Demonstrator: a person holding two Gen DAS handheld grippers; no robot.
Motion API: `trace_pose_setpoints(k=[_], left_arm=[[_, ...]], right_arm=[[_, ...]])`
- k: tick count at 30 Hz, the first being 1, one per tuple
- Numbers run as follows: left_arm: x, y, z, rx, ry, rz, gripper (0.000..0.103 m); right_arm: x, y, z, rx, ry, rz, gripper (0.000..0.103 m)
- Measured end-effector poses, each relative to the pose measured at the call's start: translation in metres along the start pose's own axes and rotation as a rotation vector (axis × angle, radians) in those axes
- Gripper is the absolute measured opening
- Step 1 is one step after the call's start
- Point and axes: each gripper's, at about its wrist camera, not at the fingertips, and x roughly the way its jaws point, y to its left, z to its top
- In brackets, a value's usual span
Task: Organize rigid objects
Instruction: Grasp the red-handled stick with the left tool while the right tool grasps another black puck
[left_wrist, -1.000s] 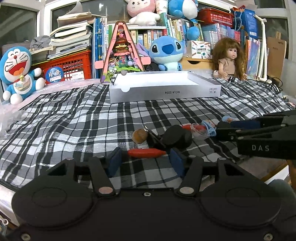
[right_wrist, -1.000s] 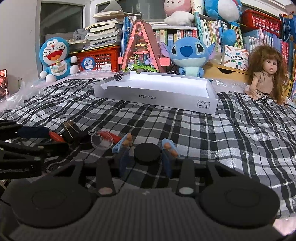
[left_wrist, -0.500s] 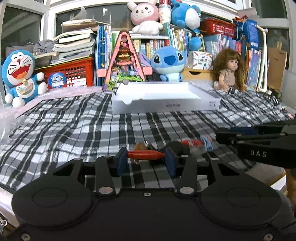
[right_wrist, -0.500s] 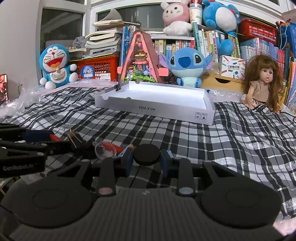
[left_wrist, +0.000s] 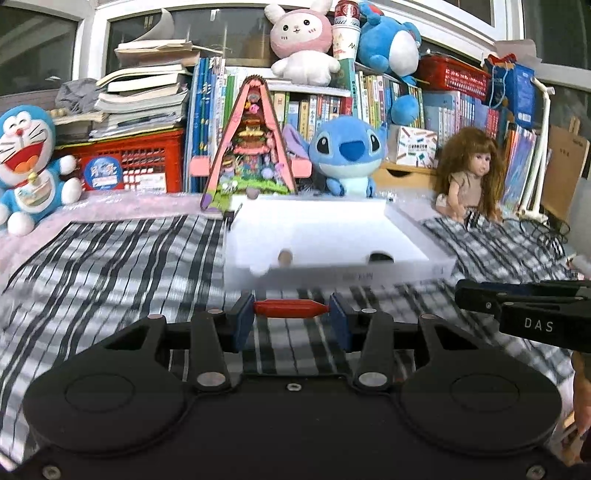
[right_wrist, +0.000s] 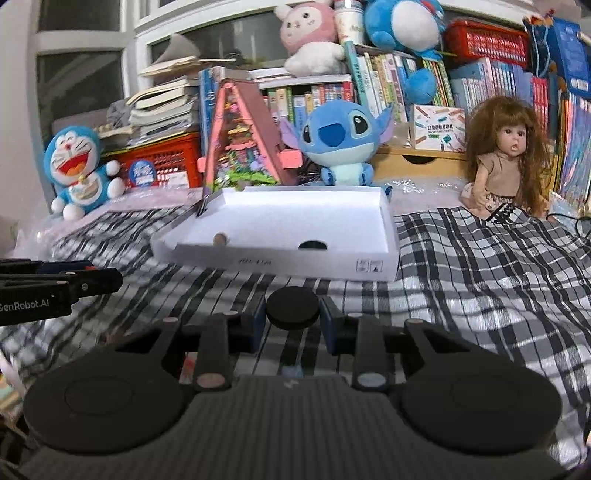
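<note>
My left gripper (left_wrist: 291, 309) is shut on a red spindle-shaped piece (left_wrist: 290, 308), held crosswise above the checked cloth just before the white box (left_wrist: 332, 236). My right gripper (right_wrist: 292, 313) is shut on a black round disc (right_wrist: 292, 308), also lifted, in front of the white box (right_wrist: 284, 263). Inside the box lie a small brown round piece (right_wrist: 220, 239) and a dark round piece (right_wrist: 312, 245) near the front wall. Each gripper shows at the edge of the other's view.
The black-and-white checked cloth (right_wrist: 480, 266) covers the surface. Behind the box stand a pink triangular toy house (left_wrist: 251, 147), a Stitch plush (left_wrist: 347, 155), a Doraemon plush (left_wrist: 26, 162), a doll (right_wrist: 506, 158), a red crate (left_wrist: 133, 162) and bookshelves.
Both grippers lifted their objects off the cloth and moved forward toward the white box. The other small items on the cloth have dropped out of view.
</note>
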Motion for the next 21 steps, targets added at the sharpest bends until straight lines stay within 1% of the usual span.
trace_pose_setpoints(k=[6, 9, 12, 15, 18, 21], left_arm=[[0.037, -0.003, 0.045, 0.000, 0.005, -0.008, 0.042], [0.063, -0.002, 0.063, -0.036, 0.048, -0.034, 0.042], [0.093, 0.000, 0.079, -0.077, 0.092, -0.053, 0.042], [0.121, 0.002, 0.087, -0.101, 0.100, -0.046, 0.042], [0.147, 0.005, 0.088, -0.124, 0.100, -0.047, 0.042], [0.173, 0.009, 0.085, -0.154, 0.149, -0.027, 0.042]], right_arm=[[0.026, -0.015, 0.041, 0.072, 0.047, 0.006, 0.037], [0.042, -0.019, 0.059, 0.104, 0.063, 0.017, 0.037], [0.060, -0.025, 0.076, 0.140, 0.090, 0.050, 0.037], [0.082, -0.032, 0.091, 0.181, 0.119, 0.068, 0.037], [0.105, -0.035, 0.100, 0.201, 0.144, 0.055, 0.037], [0.126, -0.034, 0.101, 0.192, 0.173, 0.033, 0.037]])
